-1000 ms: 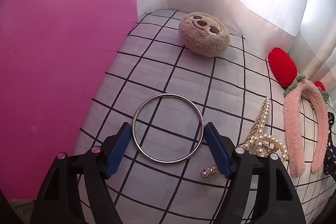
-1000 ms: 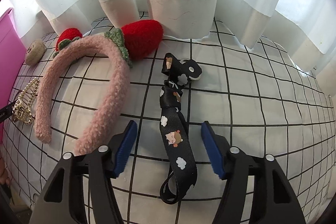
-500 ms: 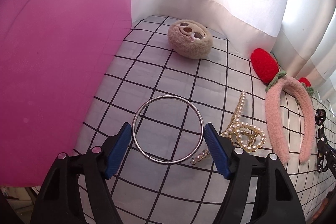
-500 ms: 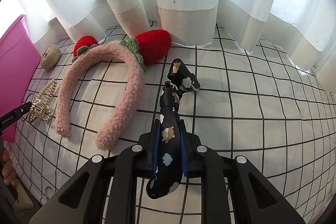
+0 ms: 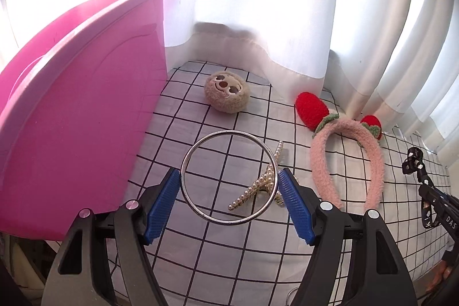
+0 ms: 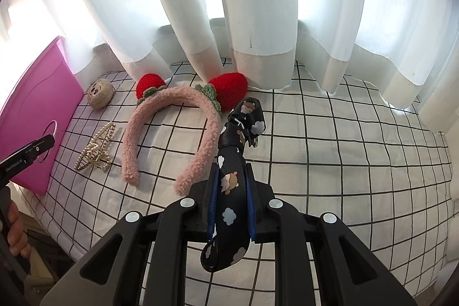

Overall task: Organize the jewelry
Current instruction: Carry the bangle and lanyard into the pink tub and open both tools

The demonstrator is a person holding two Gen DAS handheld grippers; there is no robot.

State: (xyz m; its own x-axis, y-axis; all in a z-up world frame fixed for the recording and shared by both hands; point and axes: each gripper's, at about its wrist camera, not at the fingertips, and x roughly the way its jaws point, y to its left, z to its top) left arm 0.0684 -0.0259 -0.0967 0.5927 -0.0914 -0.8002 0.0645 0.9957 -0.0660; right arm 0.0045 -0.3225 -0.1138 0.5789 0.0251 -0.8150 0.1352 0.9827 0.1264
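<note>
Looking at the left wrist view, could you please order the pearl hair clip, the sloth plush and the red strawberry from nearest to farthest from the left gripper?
From the left gripper:
1. Pearl hair clip, just beyond the jaws, seen through the held ring.
2. Sloth plush, ahead near the pink bin.
3. Red strawberry, far right by the curtain; close to the plush's range, hard to separate.

I read "GenRobot.AI" on the left gripper [image 6: 27, 155] body. On the right gripper [image 5: 443, 212] I make out only "DAS"; the rest is cut off.

Each camera looks forward along its own gripper from close above the checked cloth [image 5: 218, 251], the left toward the pink bin [image 5: 80, 116], the right toward the curtains [image 6: 258, 5], both seeing the pink headband [image 5: 347, 159] [image 6: 169, 128].
</note>
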